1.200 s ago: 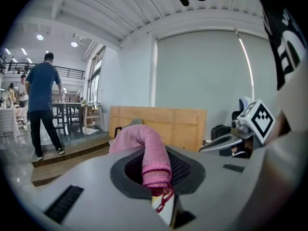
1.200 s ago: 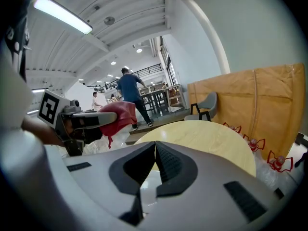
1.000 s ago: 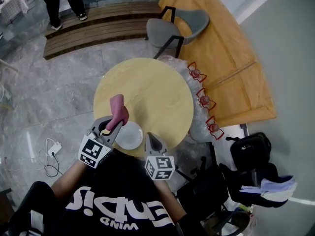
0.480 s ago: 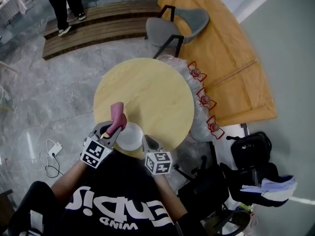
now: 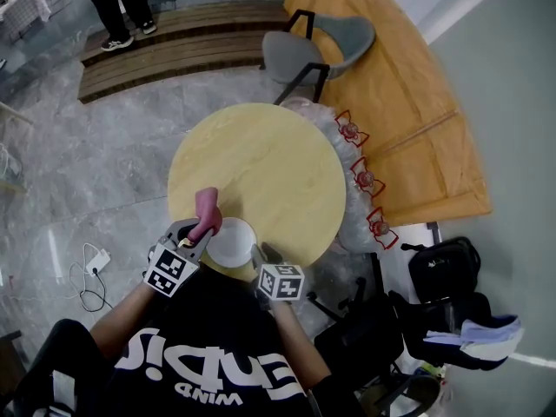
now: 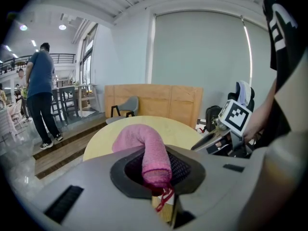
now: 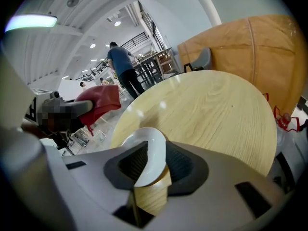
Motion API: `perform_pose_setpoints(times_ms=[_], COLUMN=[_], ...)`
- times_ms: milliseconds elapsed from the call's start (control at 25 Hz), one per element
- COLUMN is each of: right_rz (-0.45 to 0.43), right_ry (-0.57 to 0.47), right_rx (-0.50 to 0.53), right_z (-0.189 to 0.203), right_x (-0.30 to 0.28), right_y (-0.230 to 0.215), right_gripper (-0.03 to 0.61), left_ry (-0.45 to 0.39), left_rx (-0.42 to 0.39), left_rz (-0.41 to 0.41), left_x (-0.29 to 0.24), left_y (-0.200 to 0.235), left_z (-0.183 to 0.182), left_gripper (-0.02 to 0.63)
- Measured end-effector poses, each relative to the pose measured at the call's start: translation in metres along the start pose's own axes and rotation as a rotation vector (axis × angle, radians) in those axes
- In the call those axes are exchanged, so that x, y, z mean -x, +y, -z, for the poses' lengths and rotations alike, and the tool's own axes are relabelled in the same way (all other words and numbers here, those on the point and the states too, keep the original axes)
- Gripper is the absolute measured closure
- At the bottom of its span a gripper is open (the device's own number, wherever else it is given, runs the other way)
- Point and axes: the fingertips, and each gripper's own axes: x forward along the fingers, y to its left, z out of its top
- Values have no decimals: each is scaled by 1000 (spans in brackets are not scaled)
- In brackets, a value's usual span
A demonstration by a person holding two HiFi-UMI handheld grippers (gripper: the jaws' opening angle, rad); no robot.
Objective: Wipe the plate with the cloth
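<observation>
A small white plate [image 5: 233, 241] is held above the near edge of the round wooden table [image 5: 269, 163]; my right gripper [image 5: 260, 255] is shut on its rim, and the plate [image 7: 149, 154] stands nearly on edge between the jaws. My left gripper [image 5: 201, 233] is shut on a rolled pink cloth [image 5: 207, 208], just left of the plate. The cloth [image 6: 147, 150] sticks out forward between the jaws, a red thread hanging from its end. From the right gripper view the cloth [image 7: 100, 102] hangs to the left, apart from the plate.
A grey chair [image 5: 321, 46] stands at the table's far side. Plastic-wrapped things with red ribbons [image 5: 365, 181] lie at the right edge. A wooden panel [image 5: 408, 102] is on the right, a person [image 5: 117, 7] stands far left, and black bags [image 5: 443, 272] sit on the floor.
Both grippers drew closer to me and to each other. The plate rose off the table into the right gripper's hold, and the cloth came up beside it.
</observation>
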Motion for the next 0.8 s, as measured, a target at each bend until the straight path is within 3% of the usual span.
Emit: perform_pose_setpoints(times_ms=[480, 800], right_rz=[6, 3], right_ry=[131, 165], right_rx=[-16, -21], right_z=[29, 37], right_x=[-26, -33], right_y=[-12, -14], right_gripper=[479, 480], left_ry=[88, 156], left_rx=[24, 60], left_rz=[7, -3], left_x=[-6, -8], left_y=[2, 11], left_z=[34, 60], left_gripper=[561, 561])
